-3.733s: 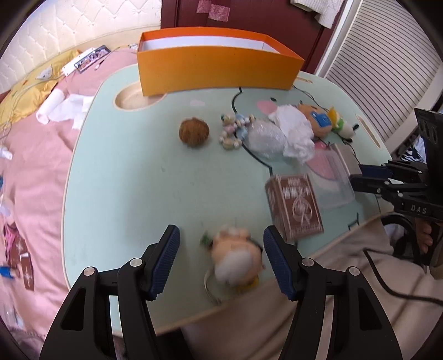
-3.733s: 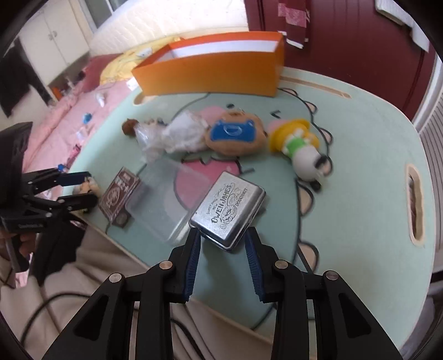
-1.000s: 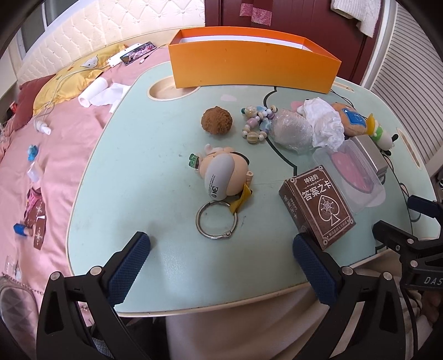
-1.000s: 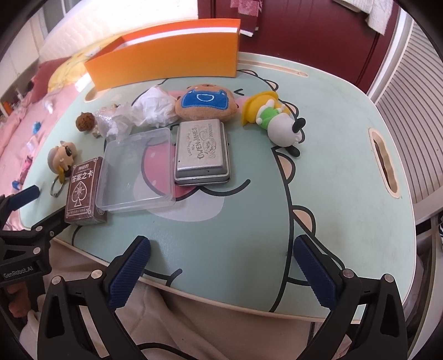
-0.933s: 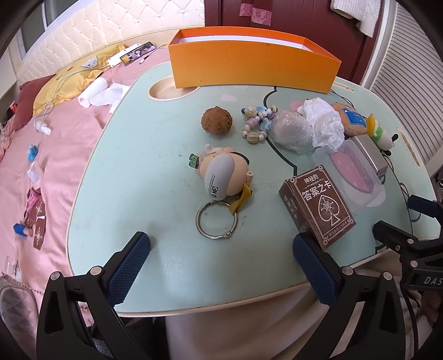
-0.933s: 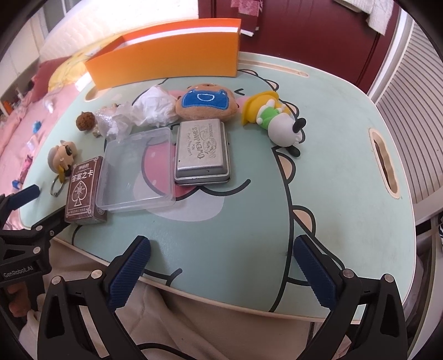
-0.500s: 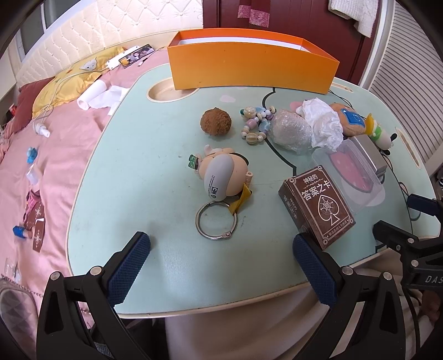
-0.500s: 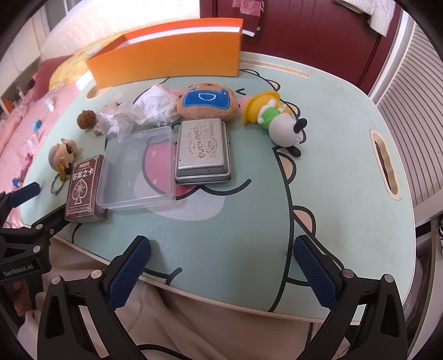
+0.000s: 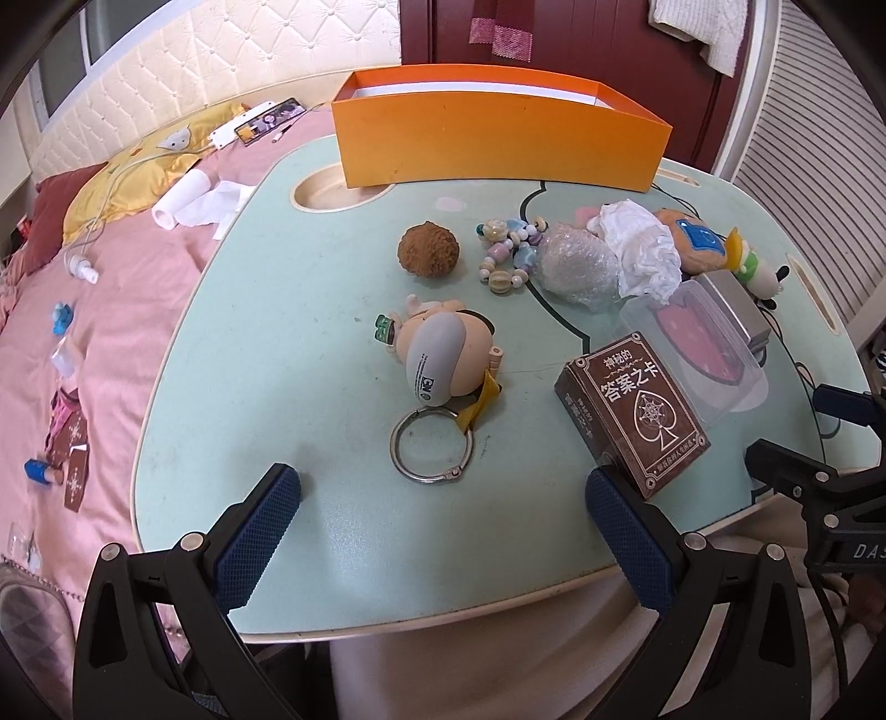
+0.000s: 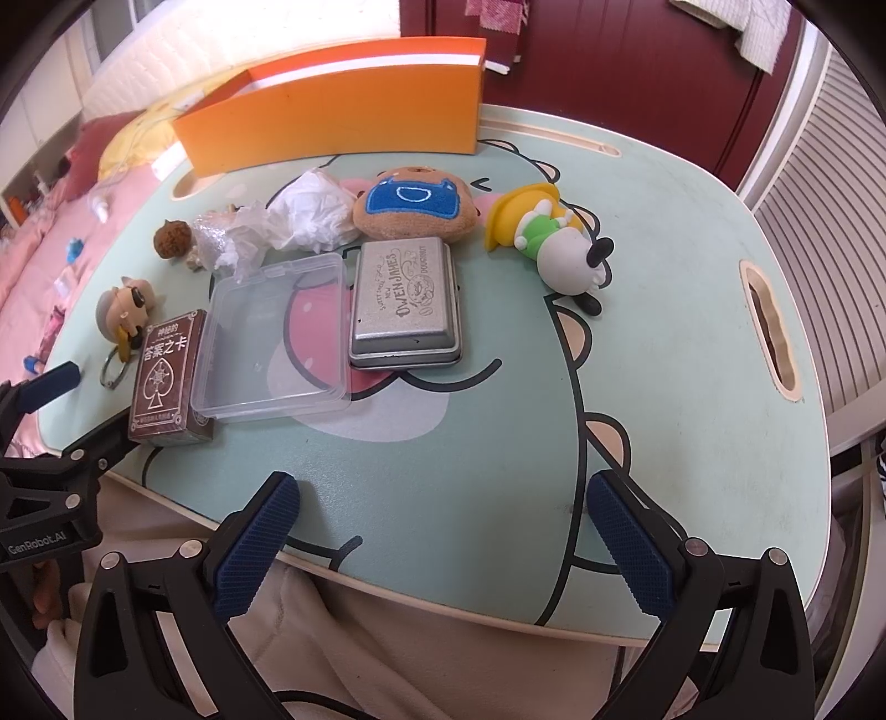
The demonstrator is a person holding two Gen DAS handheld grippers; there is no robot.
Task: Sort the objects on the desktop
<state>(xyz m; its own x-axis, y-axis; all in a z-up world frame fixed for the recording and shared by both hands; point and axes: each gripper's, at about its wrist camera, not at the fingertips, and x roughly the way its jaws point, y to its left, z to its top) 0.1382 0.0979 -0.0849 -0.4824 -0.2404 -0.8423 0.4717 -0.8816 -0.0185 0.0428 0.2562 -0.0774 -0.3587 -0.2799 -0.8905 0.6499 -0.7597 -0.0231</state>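
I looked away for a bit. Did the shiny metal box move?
Yes. The metal tin was gripped near the table's front edge; now it lies flat farther back, beside the clear plastic case, just before the brown plush.

1. A pink bed cover (image 9: 111, 310) lay to the left of the table.
2. A yellow pillow (image 9: 127, 183) sat on the pink cover, with a dark red pillow (image 9: 55, 216) beside it.
3. A roll of white paper (image 9: 183, 196) lay near the yellow pillow.
4. A white padded headboard (image 9: 232, 61) stood behind the bed.
5. A dark red door (image 10: 609, 61) stood behind the table.
6. A white cloth (image 9: 703, 33) hung up high.
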